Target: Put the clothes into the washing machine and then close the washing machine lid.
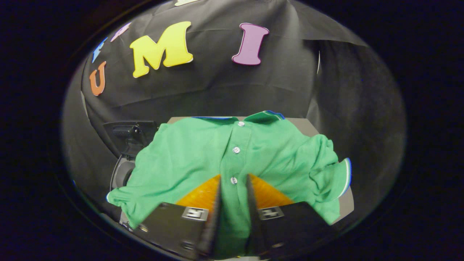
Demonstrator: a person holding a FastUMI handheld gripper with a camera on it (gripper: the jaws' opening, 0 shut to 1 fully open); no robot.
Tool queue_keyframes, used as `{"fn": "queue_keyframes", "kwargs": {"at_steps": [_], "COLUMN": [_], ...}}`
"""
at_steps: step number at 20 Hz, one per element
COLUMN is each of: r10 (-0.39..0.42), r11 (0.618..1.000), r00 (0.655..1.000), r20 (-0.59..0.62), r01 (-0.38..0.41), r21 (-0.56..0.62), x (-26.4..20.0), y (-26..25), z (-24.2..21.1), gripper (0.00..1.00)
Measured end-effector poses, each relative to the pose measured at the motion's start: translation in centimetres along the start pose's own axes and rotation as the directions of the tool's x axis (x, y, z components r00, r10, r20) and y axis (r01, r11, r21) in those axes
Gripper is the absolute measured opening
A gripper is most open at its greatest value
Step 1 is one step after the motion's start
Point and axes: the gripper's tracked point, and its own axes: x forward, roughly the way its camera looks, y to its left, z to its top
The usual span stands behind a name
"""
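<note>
A green polo shirt (188, 156) with white buttons lies spread over a grey table (306, 126), its collar toward the booth wall. My gripper (233, 178) is low over the shirt's front. Its two fingers stand close together, and the button strip is pinched between them. One button sits right at the fingertips. To the left of the shirt stands a small dark washing machine (121, 170) with its lid (130, 132) raised. One sleeve hangs over its rim and hides part of the opening.
Black cloth walls close in behind and to the right of the table. The table's bare corner (347, 204) shows beyond the crumpled right sleeve (326, 170).
</note>
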Motion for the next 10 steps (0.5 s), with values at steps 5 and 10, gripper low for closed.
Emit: {"fn": "queue_keyframes", "kwargs": {"at_steps": [5, 10], "r10": [-0.046, -0.008], "r11": [0.998, 1.0], "r00": [0.999, 0.999], "r20": [0.005, 0.049], "r01": [0.046, 0.007], "r21": [-0.037, 0.022], "x": [-0.8, -3.6], "y": [0.2, 1.7], "z": [0.1, 2.3], "gripper": [0.05, 0.05]}}
